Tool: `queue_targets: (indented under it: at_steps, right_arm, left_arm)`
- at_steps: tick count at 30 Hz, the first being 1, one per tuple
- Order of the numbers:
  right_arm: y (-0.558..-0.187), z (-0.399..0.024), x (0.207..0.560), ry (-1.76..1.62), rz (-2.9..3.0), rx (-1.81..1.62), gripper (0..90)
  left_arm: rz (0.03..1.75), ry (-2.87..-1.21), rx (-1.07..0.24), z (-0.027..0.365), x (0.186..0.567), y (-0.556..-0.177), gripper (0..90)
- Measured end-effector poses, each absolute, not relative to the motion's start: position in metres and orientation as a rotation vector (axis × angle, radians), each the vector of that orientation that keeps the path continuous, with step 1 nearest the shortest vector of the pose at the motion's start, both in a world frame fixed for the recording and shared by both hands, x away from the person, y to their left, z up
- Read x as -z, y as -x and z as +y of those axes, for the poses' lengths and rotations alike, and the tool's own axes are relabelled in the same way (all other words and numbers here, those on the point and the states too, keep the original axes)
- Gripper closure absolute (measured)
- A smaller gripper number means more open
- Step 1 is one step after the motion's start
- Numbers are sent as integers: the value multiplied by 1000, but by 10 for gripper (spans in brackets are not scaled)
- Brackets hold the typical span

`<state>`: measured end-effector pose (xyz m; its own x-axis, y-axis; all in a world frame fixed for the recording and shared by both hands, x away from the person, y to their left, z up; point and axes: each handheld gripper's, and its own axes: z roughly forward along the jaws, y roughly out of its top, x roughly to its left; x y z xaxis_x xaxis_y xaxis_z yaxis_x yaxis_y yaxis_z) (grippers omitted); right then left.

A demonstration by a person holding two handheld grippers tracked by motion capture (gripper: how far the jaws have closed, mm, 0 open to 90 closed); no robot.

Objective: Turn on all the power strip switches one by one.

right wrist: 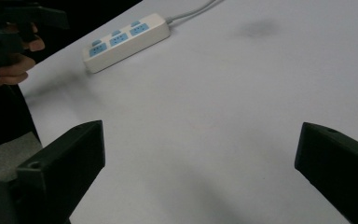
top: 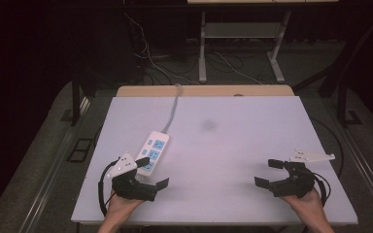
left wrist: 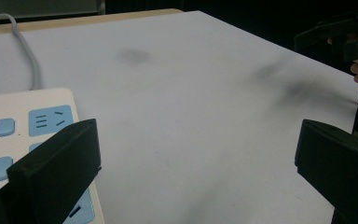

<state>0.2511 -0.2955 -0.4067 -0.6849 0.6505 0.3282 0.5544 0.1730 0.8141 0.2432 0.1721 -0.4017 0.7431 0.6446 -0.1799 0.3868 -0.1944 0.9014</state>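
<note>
The power strip (top: 153, 151) lies on the left half of the white table (top: 233, 145), its long axis running diagonally from the near left toward the far middle, with the grey cord (top: 174, 109) leaving its far end and running off the back edge. The left gripper (top: 153, 172) is much the nearer of the 2: in the high view its far jaw seems to reach just over the strip's near end, though I cannot tell whether it touches. In the left gripper view the strip sits at the lower left, partly behind the left-hand jaw, so it lies off to that side of the gap rather than between the jaws. The right gripper (top: 267, 173) is well apart from it, near the table's right front, pointing across toward the left.

Both grippers stand wide open and hold nothing; bare table shows between each pair of jaws.

The strip is a white, flat, rounded bar with 3 light-blue socket faces in a row, each beside a small blue button. To close on it, I judge the left gripper would need to swing toward it and set its jaws across the short width.
</note>
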Motion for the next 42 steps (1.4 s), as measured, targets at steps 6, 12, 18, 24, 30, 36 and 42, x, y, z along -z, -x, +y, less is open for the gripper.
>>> queue_targets:
  at_steps: [6,12,18,24,30,36,42]
  right_arm:
    - [-250,-294,408,-1200,2351,-1540,15]
    - [-250,-294,409,-1193,2359,-1527,15]
    - [-250,-293,410,-1190,2370,-1523,15]
    - [-250,-291,412,-1188,2393,-1514,15]
    - [-249,-290,413,-1186,2396,-1503,15]
    - [-249,-292,413,-1196,2389,-1494,15]
    - [-250,-293,414,-1201,2381,-1493,15]
  left_arm:
    - [808,-1814,-275,173,402,-243,0]
    - [810,-1824,-271,172,402,-244,0]
    - [812,-1842,-267,170,402,-245,0]
    - [807,-1865,-262,166,400,-244,0]
    - [806,-1906,-254,165,398,-245,0]
    - [804,-1926,-235,169,395,-247,0]
    - [824,-1934,-214,174,391,-249,0]
